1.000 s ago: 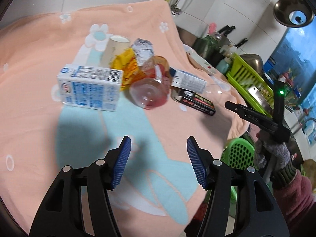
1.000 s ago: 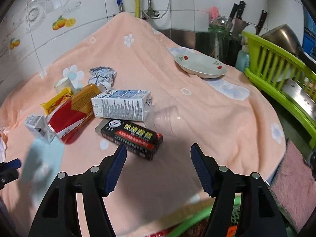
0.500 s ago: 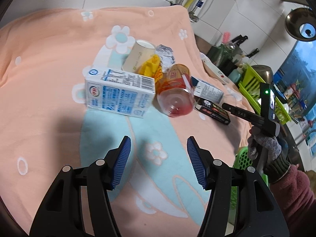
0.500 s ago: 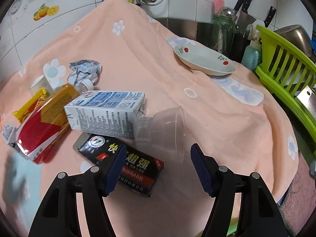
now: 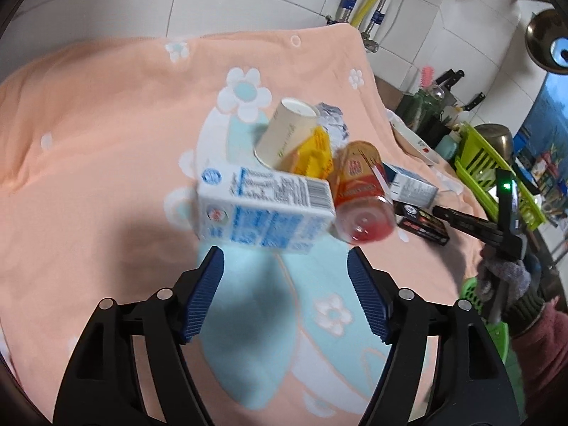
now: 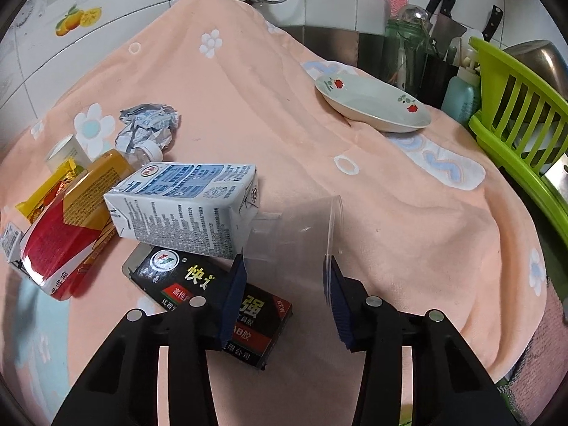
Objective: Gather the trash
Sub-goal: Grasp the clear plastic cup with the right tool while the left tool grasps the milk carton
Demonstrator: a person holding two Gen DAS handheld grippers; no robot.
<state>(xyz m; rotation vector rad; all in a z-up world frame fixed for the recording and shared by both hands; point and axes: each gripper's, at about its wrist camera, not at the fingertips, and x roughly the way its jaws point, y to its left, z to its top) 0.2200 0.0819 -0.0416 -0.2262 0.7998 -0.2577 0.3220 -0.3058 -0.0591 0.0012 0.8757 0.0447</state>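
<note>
**Both grippers angled down at the trash pile**

Left gripper [image 5: 285,277]: seen from its own camera, it points down at the peach blanket [image 5: 88,149]. Its jaws stand wide and have just been opening; nothing is between them. The milk carton [image 5: 262,209] lies just above the fingertips, at frame centre, not touching the pads. Behind the carton, toward the upper centre, lie a paper cup [image 5: 287,131], a yellow wrapper [image 5: 312,156] and a crumpled foil [image 5: 333,120]. A tea bottle [image 5: 362,202] lies on its side right of the carton, base toward the camera. Further right lie a second carton [image 5: 411,188] and a black box [image 5: 422,223].

Right gripper [image 6: 285,277]: it also points down, at the lower centre of its own frame. Its jaws stand at a middle width and have just been closing. A clear plastic cup [image 6: 301,227] lies on its side between the fingertips, mouth to the right. The right pad meets the cup's rim; whether the left pad presses the cup cannot be told. The black box lies under the left finger [image 6: 232,298].

In the left view, the right gripper's body shows at the right edge, held by a gloved hand [image 5: 504,273] with a dark red sleeve [image 5: 539,348] below it.

A plate [image 6: 372,103] rests on the blanket at the upper right of the right view, well apart from the pile. A green rack [image 6: 518,106] stands at the right edge.
</note>
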